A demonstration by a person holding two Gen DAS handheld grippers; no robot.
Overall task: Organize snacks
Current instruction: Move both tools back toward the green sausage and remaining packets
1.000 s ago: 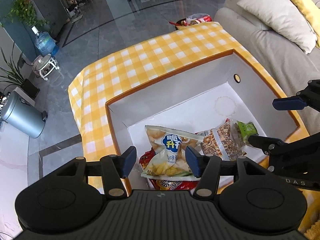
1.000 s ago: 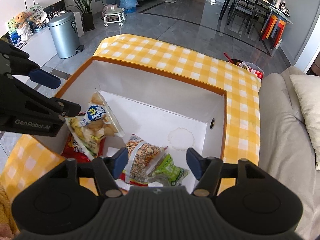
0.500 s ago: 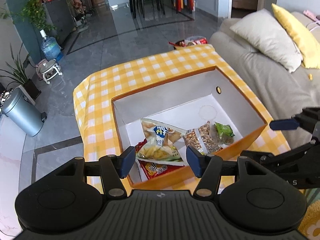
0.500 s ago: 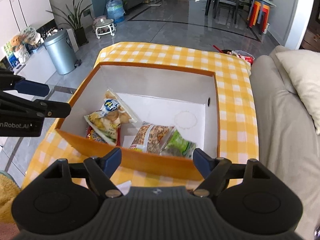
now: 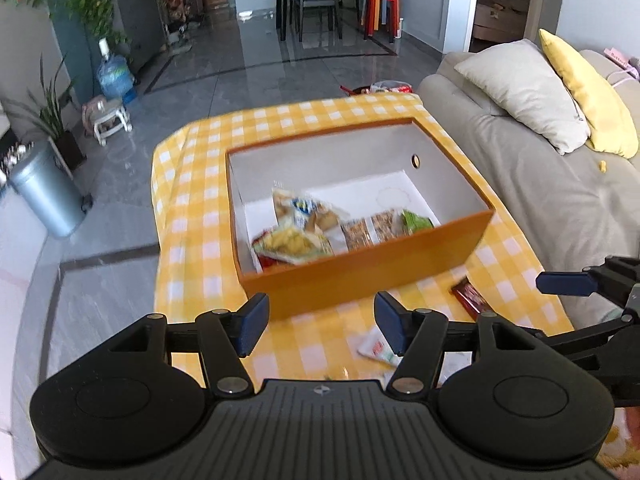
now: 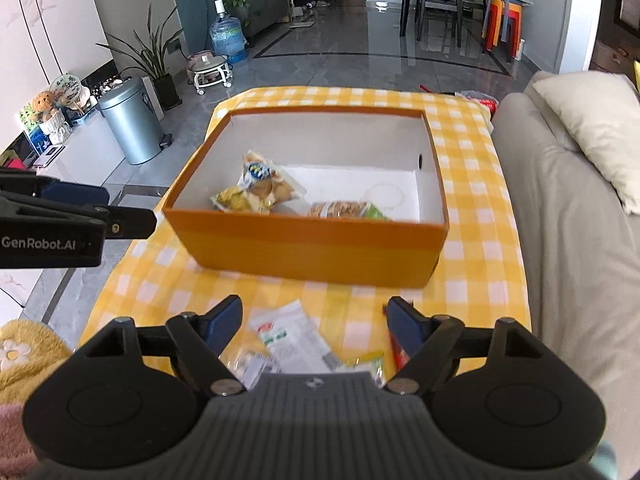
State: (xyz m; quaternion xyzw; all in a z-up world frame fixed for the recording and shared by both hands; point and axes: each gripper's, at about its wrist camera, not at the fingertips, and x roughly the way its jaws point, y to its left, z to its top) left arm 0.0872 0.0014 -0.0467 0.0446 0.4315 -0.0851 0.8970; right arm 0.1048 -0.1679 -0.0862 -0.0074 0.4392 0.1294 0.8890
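Note:
An orange box (image 5: 360, 280) (image 6: 312, 248) with a white inside stands on the yellow checked tablecloth (image 5: 200, 240). It holds a chip bag (image 5: 296, 240) (image 6: 256, 188), a nut bag (image 5: 366, 232) (image 6: 338, 209) and a green packet (image 5: 416, 222) (image 6: 376, 212). In front of the box lie a white packet (image 5: 376, 346) (image 6: 288, 334) and a dark red bar (image 5: 470, 298) (image 6: 398, 354). My left gripper (image 5: 322, 320) hovers before the box, its jaws opening with nothing between them. Over the loose packets my right gripper (image 6: 314, 320) is open and empty.
A grey sofa (image 5: 560, 200) with a beige pillow (image 5: 520, 88) and a yellow one runs along the table's right side. On the floor to the left stand a metal bin (image 6: 132, 124), a water bottle (image 6: 226, 38) and plants. A yellow rug (image 6: 24, 352) lies at near left.
Both grippers have drawn back from above the box to the near side of the table. Loose packets in front of the box have come into view. Both pairs of jaws stand wider.

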